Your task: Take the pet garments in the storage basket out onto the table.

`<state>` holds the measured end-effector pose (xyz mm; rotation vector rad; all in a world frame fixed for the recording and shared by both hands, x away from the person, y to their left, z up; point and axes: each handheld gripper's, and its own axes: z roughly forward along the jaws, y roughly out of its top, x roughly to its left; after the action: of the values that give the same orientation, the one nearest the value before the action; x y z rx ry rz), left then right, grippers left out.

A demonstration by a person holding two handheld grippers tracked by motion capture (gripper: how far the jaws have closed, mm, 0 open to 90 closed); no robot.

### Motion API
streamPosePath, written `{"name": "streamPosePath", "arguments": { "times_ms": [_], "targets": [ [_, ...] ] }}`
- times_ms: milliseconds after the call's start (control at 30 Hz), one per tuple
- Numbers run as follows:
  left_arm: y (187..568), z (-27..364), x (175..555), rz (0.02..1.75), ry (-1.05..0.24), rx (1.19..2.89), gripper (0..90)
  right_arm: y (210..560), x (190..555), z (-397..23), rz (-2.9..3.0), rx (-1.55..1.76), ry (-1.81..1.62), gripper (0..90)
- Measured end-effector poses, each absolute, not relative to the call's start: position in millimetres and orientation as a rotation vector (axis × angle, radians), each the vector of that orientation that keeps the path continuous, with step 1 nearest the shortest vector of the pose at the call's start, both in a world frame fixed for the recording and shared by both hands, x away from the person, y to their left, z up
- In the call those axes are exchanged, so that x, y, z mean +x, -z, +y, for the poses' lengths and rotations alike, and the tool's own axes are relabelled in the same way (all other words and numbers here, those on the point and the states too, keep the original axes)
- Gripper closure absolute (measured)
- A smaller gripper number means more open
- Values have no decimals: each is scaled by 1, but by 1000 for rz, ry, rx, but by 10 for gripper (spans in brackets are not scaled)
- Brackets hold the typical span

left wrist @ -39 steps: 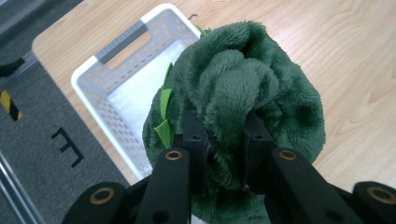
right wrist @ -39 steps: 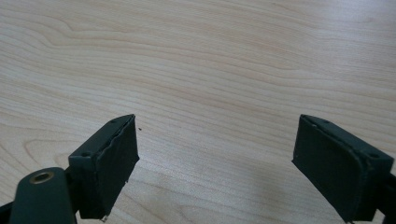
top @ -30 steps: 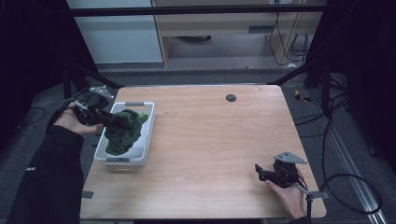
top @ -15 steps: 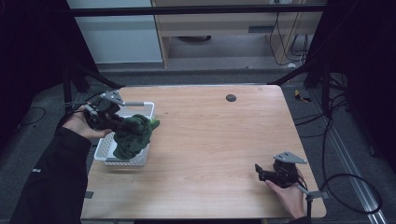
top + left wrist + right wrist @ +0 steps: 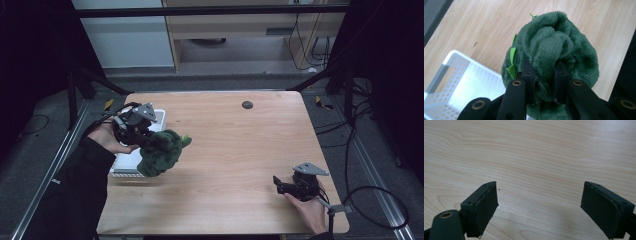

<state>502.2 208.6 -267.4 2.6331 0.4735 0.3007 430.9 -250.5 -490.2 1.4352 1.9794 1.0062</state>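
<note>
L gripper [image 5: 145, 141] jaws clamp green plush [image 5: 554, 50] over basket [image 5: 454, 87]; R gripper [image 5: 540, 207] jaws apart.

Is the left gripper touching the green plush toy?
Touching. In the left gripper view, the left gripper has both jaws pinching a fold of the green plush toy.

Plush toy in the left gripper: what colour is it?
Dark green plush toy with lighter green felt spikes, clearest in the left gripper view.

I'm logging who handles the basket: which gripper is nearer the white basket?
Left. The left gripper holds the green plush toy right at the white basket; the right gripper sits open at the table's opposite near corner.
</note>
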Motion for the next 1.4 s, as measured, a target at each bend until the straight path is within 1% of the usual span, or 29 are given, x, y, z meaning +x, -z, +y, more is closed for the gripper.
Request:
{"name": "streamPosePath", "arguments": {
  "times_ms": [667, 1033, 1400],
  "targets": [
    [277, 144, 496, 267, -236, 2713, 755, 490, 431, -251, 1976, 1433, -1009, 138],
    [286, 122, 494, 190, -196, 2742, 755, 489, 431, -251, 1976, 1432, -1012, 138],
    [306, 99, 497, 121, -157, 2784, 755, 489, 431, -251, 1976, 1432, -1015, 138]
  ]
}}
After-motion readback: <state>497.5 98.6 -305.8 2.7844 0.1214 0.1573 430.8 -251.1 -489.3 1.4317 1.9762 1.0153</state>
